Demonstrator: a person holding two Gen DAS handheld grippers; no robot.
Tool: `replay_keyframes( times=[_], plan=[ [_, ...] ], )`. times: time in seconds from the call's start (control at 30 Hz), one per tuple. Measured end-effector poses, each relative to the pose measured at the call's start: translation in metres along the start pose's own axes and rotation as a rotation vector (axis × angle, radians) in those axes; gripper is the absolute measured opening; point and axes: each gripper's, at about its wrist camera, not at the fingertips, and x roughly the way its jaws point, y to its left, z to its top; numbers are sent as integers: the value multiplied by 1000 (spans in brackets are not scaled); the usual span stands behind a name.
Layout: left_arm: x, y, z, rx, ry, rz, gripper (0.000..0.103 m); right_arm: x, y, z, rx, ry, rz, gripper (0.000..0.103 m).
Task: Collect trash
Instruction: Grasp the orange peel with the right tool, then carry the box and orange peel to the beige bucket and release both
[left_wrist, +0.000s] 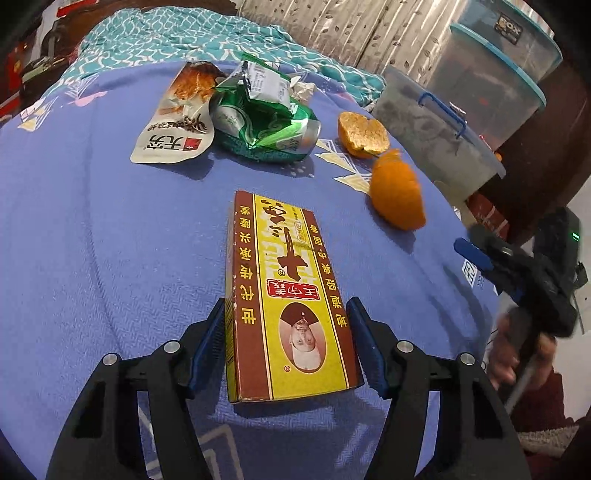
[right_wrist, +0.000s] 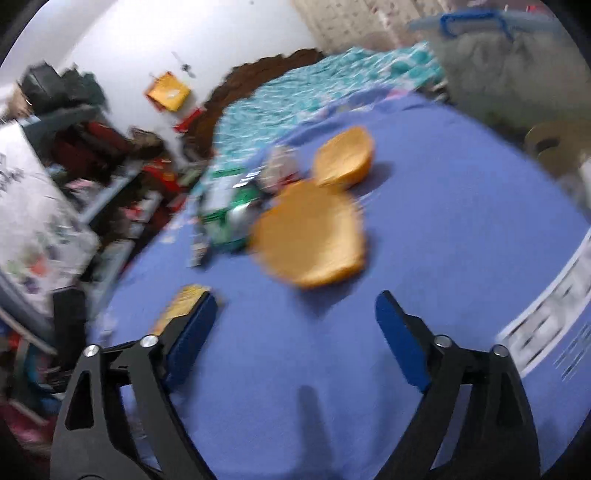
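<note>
A yellow and brown carton (left_wrist: 286, 295) lies on the blue bedsheet (left_wrist: 110, 240). My left gripper (left_wrist: 288, 325) has its pads against both long sides of the carton's near end. Beyond lie a white snack wrapper (left_wrist: 177, 122), a crushed green can with a green wrapper (left_wrist: 262, 122) and two orange peel pieces (left_wrist: 364, 134) (left_wrist: 399, 192). My right gripper (right_wrist: 295, 321) is open and empty above the sheet, just short of the nearer peel (right_wrist: 310, 236); the farther peel (right_wrist: 343, 157) lies behind. The right wrist view is blurred. The right gripper also shows in the left wrist view (left_wrist: 517, 269).
Clear plastic storage boxes with blue lids (left_wrist: 436, 136) stand at the bed's right edge. A teal patterned blanket (left_wrist: 192, 37) is bunched at the back. Cluttered shelves (right_wrist: 92, 166) stand left of the bed. A roll of tape (right_wrist: 554, 147) sits far right.
</note>
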Motion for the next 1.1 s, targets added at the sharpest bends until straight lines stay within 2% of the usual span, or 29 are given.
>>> replay_keyframes(
  times=[0.13,0.3,0.4,0.47,0.53,0.6,0.67,0.73,0.87,1.1],
  plan=[
    [0,-3,0,2,1,12,61,26,11,11,-100,64,-30,97],
    [0,-4,1,7,3,27,61,57,39,19,-324,97,-107,99],
    [0,-5,1,11,3,37,61,70,37,28,-305,123,-128,99],
    [1,-6,1,14,3,43,61,77,30,36,-261,136,-98,98],
    [1,-7,1,17,3,50,61,80,26,38,-226,147,-79,78],
    [1,-8,1,22,3,55,61,67,25,36,-207,117,-47,58],
    [1,-8,1,26,5,54,61,57,24,34,-171,117,-5,46],
    [2,-11,0,33,12,30,61,46,20,25,-135,116,27,43],
    [4,-25,-2,76,18,4,61,13,16,-5,-108,85,28,42],
    [11,-51,-5,132,37,-65,61,-30,13,-48,-79,5,-22,42]
  ],
)
